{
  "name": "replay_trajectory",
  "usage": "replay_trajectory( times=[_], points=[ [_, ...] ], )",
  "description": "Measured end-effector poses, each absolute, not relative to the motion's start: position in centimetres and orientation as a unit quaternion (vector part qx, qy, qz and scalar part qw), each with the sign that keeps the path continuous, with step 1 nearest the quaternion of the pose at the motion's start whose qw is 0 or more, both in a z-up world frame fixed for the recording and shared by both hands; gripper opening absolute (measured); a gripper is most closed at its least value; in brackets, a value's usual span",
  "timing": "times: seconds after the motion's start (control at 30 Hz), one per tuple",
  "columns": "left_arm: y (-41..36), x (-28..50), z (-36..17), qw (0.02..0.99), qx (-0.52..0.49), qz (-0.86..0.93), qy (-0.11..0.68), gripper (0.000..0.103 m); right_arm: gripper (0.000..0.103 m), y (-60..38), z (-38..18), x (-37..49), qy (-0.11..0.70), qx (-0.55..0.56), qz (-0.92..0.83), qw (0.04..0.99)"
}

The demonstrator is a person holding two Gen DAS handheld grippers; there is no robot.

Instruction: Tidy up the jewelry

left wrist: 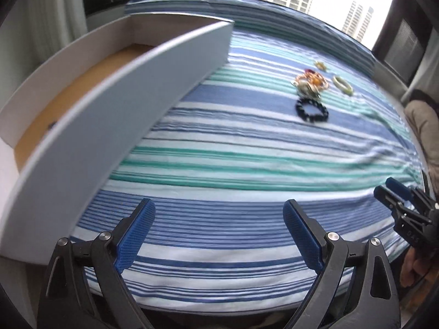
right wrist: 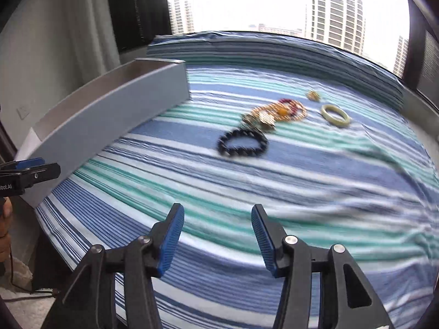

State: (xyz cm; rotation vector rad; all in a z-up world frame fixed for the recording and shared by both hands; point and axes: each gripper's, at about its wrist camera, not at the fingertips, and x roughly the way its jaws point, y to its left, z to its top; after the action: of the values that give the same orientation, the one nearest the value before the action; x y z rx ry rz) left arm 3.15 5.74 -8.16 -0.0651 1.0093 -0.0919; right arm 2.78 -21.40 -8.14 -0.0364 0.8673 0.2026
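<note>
Jewelry lies on a blue and teal striped cloth: a black bead bracelet (right wrist: 242, 142) (left wrist: 312, 110), a tangle of orange and gold bead strings (right wrist: 277, 113) (left wrist: 310, 82), a pale green bangle (right wrist: 335, 115) (left wrist: 343, 83) and a small gold piece (right wrist: 313, 94) (left wrist: 320, 65). An open grey box (left wrist: 109, 104) (right wrist: 109, 112) with a brown floor stands at the left. My left gripper (left wrist: 218, 235) is open and empty, low over the near cloth beside the box. My right gripper (right wrist: 218, 235) is open and empty, well short of the black bracelet.
The right gripper shows at the right edge of the left wrist view (left wrist: 403, 205); the left gripper shows at the left edge of the right wrist view (right wrist: 30, 174). A window with tower blocks is behind the table. Curtains hang at the left.
</note>
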Motion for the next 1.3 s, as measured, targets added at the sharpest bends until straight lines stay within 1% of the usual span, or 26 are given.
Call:
replay_trajectory(
  times=[0.2, 0.4, 0.53, 0.63, 0.67, 1.3],
  points=[
    [1.7, 4.0, -11.2, 0.868, -0.001, -0.064, 0.493, 0.095, 0.052, -25.7, -10.8, -0.1, 0.436, 0.011, 0.042, 0.899],
    [1.3, 5.0, -12.9, 0.866, 0.001, -0.054, 0.498, 0.095, 0.052, -25.3, -11.1, 0.0, 0.427, 0.016, 0.049, 0.903],
    [1.0, 5.0, -13.1, 0.87, 0.024, -0.046, 0.49, 0.096, 0.052, -24.0, -11.3, 0.5, 0.425, 0.007, 0.058, 0.903],
    [0.7, 5.0, -13.4, 0.87, 0.029, -0.048, 0.491, 0.102, 0.052, -23.6, -11.8, 0.9, 0.433, 0.001, 0.057, 0.9],
    [0.7, 5.0, -13.5, 0.87, 0.029, -0.046, 0.49, 0.103, 0.052, -23.5, -11.9, 1.0, 0.435, 0.001, 0.057, 0.898],
    [0.7, 4.8, -13.7, 0.872, 0.03, -0.05, 0.486, 0.103, 0.053, -23.4, -11.7, 0.2, 0.439, 0.008, 0.056, 0.897]
  ],
)
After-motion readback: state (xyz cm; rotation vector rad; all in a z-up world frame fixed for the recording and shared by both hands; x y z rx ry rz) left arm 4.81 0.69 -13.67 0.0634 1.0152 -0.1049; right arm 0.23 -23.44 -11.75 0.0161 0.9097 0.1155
